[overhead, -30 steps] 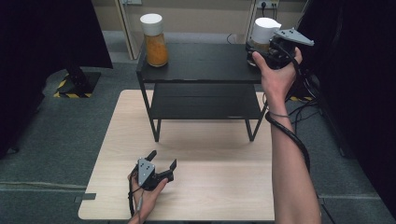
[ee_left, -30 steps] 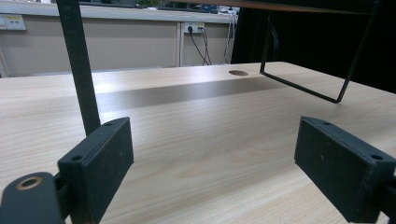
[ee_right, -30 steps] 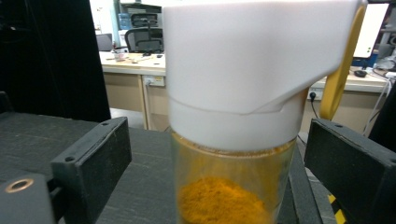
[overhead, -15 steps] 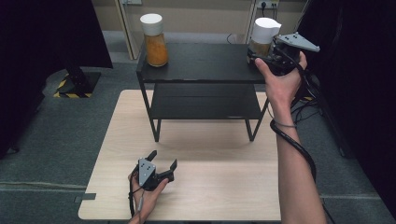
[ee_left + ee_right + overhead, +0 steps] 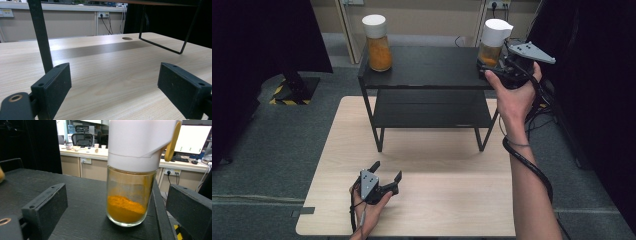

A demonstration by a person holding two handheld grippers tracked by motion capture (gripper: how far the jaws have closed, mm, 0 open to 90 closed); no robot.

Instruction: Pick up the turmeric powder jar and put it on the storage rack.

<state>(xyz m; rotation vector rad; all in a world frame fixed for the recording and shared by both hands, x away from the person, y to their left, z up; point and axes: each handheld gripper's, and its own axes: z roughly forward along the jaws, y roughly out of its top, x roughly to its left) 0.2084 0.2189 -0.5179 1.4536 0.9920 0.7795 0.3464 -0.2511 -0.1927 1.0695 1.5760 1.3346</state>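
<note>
A glass jar [image 5: 128, 192] with a white pouring lid and orange powder at its bottom stands upright at the right rear corner of the black shelf's top [image 5: 432, 65]. My right gripper [image 5: 493, 67] is held at that corner, open, with its jaws either side of the jar [image 5: 492, 42] and apart from the glass. A second jar [image 5: 377, 44], fuller with orange powder and capped white, stands at the shelf's left rear. My left gripper [image 5: 385, 175] rests low on the wooden table [image 5: 447, 200] near its front edge, open, nothing between its pads [image 5: 52, 87].
The black two-level shelf [image 5: 427, 107] stands on thin legs [image 5: 41, 35] at the back of the table. A cable hole [image 5: 127, 38] is in the tabletop. Black curtains flank both sides; a cable trails along the right forearm [image 5: 527, 165].
My right gripper has moved forward and left along the shelf top, closing in on the jar at the right corner. The left gripper has stayed still.
</note>
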